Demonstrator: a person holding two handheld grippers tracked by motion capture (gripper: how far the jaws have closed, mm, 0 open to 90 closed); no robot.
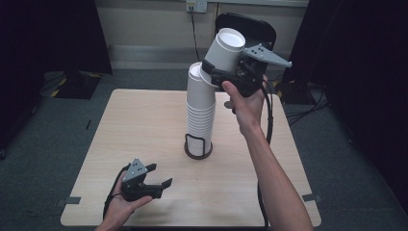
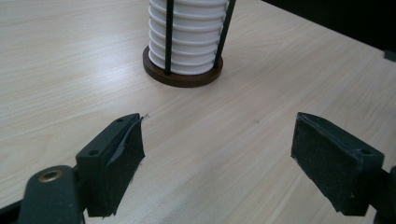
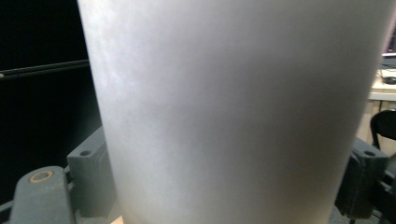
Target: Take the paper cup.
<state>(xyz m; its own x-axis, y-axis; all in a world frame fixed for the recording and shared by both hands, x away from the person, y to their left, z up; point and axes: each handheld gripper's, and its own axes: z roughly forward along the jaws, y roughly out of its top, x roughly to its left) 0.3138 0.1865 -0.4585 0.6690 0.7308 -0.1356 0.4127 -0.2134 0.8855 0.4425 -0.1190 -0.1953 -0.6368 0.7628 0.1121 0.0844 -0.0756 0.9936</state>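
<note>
Seen from above, the right hand-held gripper [image 1: 222,67] is clamped on a white paper cup [image 1: 225,50], held tilted just above the top of a tall cup stack [image 1: 200,108]. The stack stands in a wire holder [image 1: 197,147] on the wooden desk [image 1: 144,125]. The left hand-held gripper [image 1: 159,180] rests near the front edge, jaws apart and holding nothing. The stack looks tall and unbraced; a sideways knock from the cup could tip it, and too hard a squeeze could crush the thin cup.

High view dim, corners dark; worktop [image 1: 144,125] evenly lit from above. Soft sheen on worktop in left gripper view. Cup [image 3: 233,112] close, blurred, grey-shaded.
</note>
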